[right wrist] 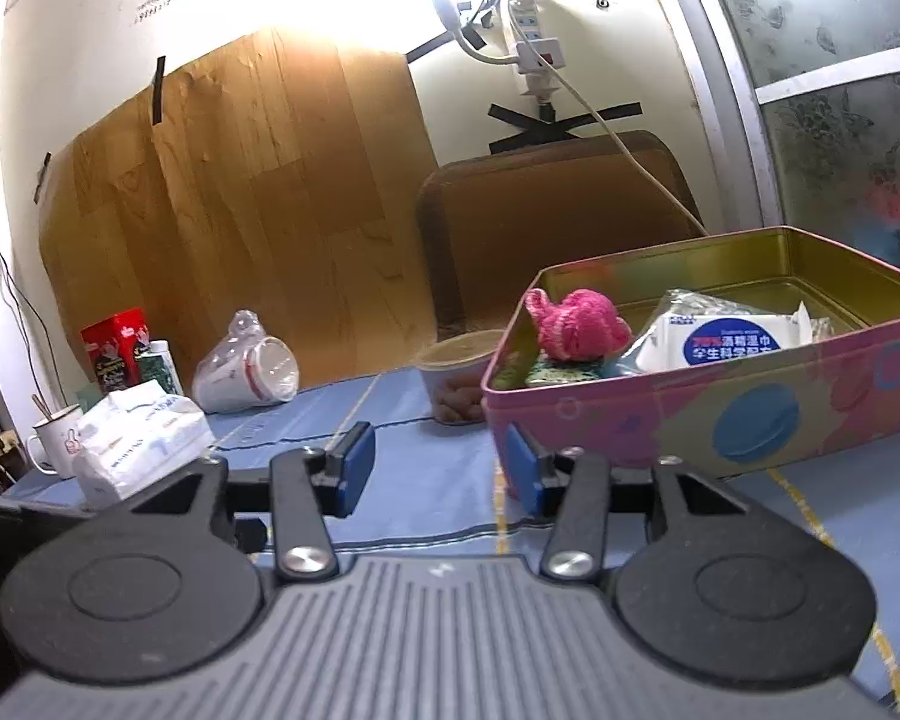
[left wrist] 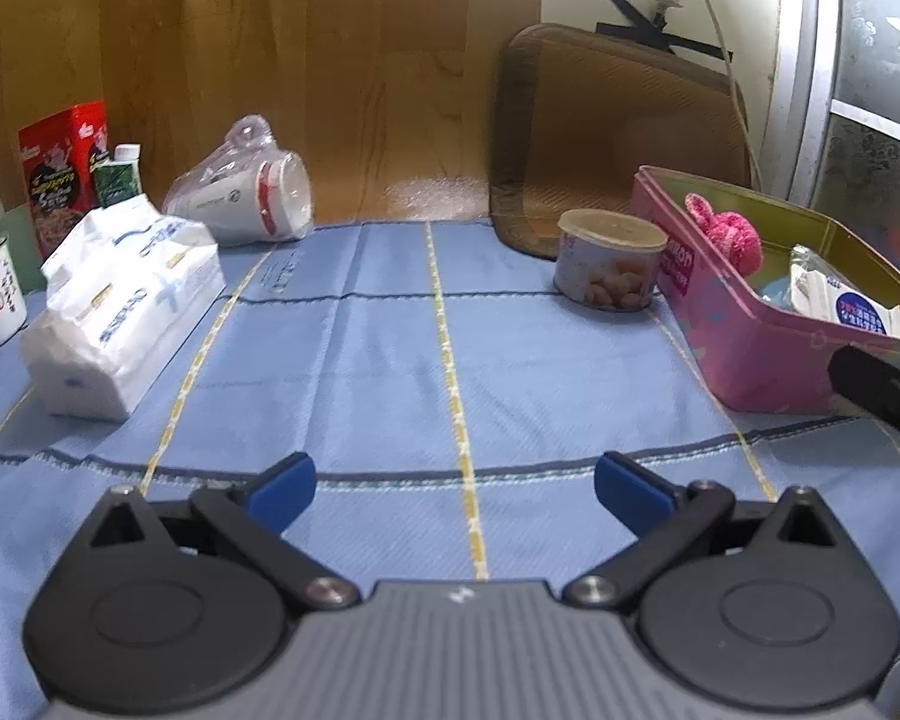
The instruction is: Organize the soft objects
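One tissue pack (left wrist: pixel 123 306), long axis running back-left

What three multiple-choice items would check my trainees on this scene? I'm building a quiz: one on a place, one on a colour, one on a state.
1. Where is the pink knitted toy?
A. On the tissue pack
B. In the pink tin
C. Beside the mug

2. What colour is the tablecloth?
A. Blue
B. Green
C. Red

3. How is the left gripper?
A. Shut on the tissue pack
B. Shut on nothing
C. Open, holding nothing

Answers: 1 B, the toy rests inside the tin by the wet wipes pack. 2 A, blue cloth with yellow lines. 3 C, its fingers stand wide apart over bare cloth.
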`<state>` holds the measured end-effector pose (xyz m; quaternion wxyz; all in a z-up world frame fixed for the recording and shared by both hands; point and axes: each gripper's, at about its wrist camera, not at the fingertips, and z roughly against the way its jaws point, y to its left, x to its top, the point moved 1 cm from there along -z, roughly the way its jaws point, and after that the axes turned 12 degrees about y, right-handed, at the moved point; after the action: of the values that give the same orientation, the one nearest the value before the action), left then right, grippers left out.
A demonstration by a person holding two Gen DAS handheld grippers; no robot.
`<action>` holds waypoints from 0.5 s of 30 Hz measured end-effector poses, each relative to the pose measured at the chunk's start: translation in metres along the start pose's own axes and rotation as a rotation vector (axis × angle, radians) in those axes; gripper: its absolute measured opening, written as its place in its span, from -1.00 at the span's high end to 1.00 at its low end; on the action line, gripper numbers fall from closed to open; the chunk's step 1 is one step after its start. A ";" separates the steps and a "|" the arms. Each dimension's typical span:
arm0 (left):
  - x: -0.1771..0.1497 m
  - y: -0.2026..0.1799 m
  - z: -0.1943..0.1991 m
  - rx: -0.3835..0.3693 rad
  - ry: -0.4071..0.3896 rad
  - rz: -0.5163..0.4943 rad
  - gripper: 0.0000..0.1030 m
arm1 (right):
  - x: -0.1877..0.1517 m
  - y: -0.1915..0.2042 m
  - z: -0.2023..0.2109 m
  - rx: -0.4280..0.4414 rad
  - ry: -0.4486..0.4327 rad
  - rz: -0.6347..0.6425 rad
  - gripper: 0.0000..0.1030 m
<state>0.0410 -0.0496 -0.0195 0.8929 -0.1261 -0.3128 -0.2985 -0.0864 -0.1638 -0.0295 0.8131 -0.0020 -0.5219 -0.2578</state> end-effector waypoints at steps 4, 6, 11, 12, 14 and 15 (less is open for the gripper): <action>-0.004 -0.002 0.001 0.003 -0.001 -0.015 -0.99 | -0.005 0.003 0.006 -0.031 -0.009 -0.023 -0.14; -0.005 -0.003 0.001 -0.007 -0.001 -0.023 -0.99 | -0.008 0.001 0.009 -0.054 -0.004 -0.043 -0.14; -0.007 -0.012 0.005 -0.031 -0.005 -0.046 -0.99 | -0.011 -0.010 0.013 -0.107 -0.009 -0.105 -0.34; -0.009 -0.014 0.005 -0.038 -0.005 -0.054 -0.99 | -0.012 -0.011 0.014 -0.119 -0.018 -0.118 -0.37; -0.011 -0.017 0.006 -0.054 -0.010 -0.064 -0.99 | -0.012 -0.012 0.016 -0.141 -0.036 -0.129 -0.45; -0.012 -0.018 0.007 -0.057 -0.014 -0.066 -0.99 | -0.012 -0.012 0.017 -0.150 -0.042 -0.130 -0.50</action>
<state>0.0191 -0.0554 -0.0210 0.8764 -0.1434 -0.3141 -0.3356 -0.1102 -0.1645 -0.0352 0.7811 -0.0345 -0.5171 -0.3483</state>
